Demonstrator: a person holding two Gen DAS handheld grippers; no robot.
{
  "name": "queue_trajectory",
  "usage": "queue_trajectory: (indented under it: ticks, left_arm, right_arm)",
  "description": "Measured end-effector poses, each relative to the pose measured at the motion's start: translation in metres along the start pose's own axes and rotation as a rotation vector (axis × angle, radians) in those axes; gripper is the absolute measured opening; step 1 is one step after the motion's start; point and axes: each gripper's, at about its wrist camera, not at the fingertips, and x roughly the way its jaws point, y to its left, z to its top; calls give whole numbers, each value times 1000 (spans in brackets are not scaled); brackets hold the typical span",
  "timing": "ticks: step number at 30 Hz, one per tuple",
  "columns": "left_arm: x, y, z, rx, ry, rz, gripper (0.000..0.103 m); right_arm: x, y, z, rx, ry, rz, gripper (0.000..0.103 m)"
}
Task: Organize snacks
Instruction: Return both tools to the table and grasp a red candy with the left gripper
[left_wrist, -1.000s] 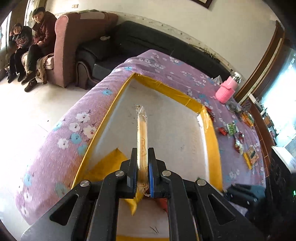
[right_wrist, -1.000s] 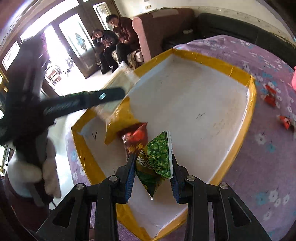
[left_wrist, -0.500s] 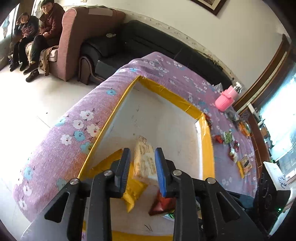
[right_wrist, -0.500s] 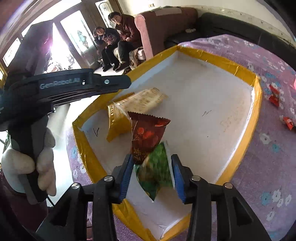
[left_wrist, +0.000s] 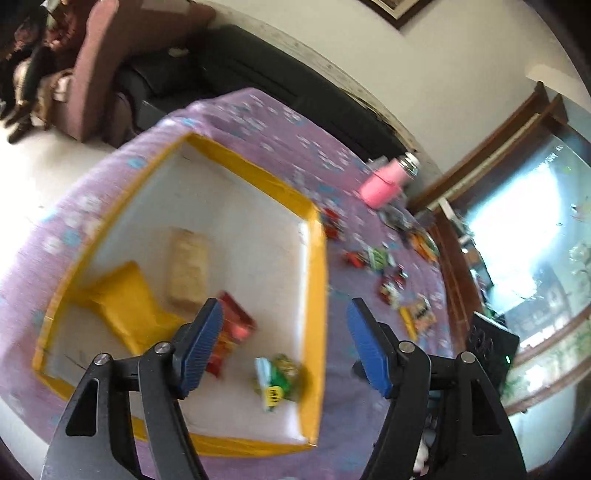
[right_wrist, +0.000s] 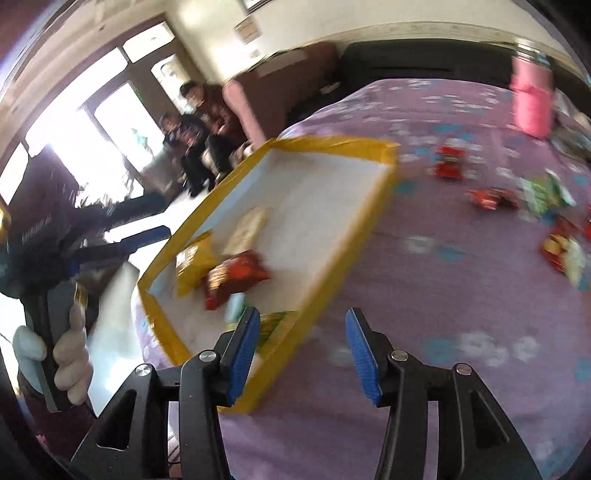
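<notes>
Now both claws (jaws just opening) hang empty over tray (left_wrist: 314, 258).

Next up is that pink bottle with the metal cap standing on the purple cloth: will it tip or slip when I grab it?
The pink bottle with the metal cap looks tall and narrow, so a push high up may tip it. Its sleeve seems soft, probably grippy. The purple floral cloth underneath may bunch.

Your views: daylit, glass doors (right_wrist: 110, 147) blown out, motion-blurred, edges fisheye-bent; loose snacks (right_wrist: 491, 197) perhaps unreadable.
</notes>
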Motion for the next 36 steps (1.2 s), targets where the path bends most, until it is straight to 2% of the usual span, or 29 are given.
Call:
queue_trajectory:
  ticks: [8,12,17,20,22,26,29,31,32,36]
  left_arm:
    - [23,-37,-11,43,48,-59,71]
    - [47,-55,-19,68,99,-71,71]
    - [67,-80,-34,130,146,-65,71]
    - [71,-95,-40,182,154,-50,71]
    - [73,-102,-42,209,152,-36,71]
    - [81,-114,-39,260,140,-17,71]
    - [93,-124,-34,305,136,3,71]
    - [107,-135,-28,346,138,25,71]
    - [114,-141,-24,372,138,33,71]
    - [148,-159,-7,451,149,62,71]
  right_arm:
    - [-72,-123,-11,245,-121,-170,57]
    - [-90,-161,-10,328,-156,-208,59]
    - [-77,-187,13,389,-186,-200,59]
    - [-58,-200,24,396,-179,-237,59]
    - [-42,-204,30,394,-156,-293,58]
    - [-18,-214,29,421,-121,-338,52]
    - [-16,-217,28,425,-141,-342,47]
    - [-17,-219,27,419,-148,-348,38]
    - [-17,-220,26,410,-155,-356,28]
    - [-19,-222,23,394,-169,-348,24]
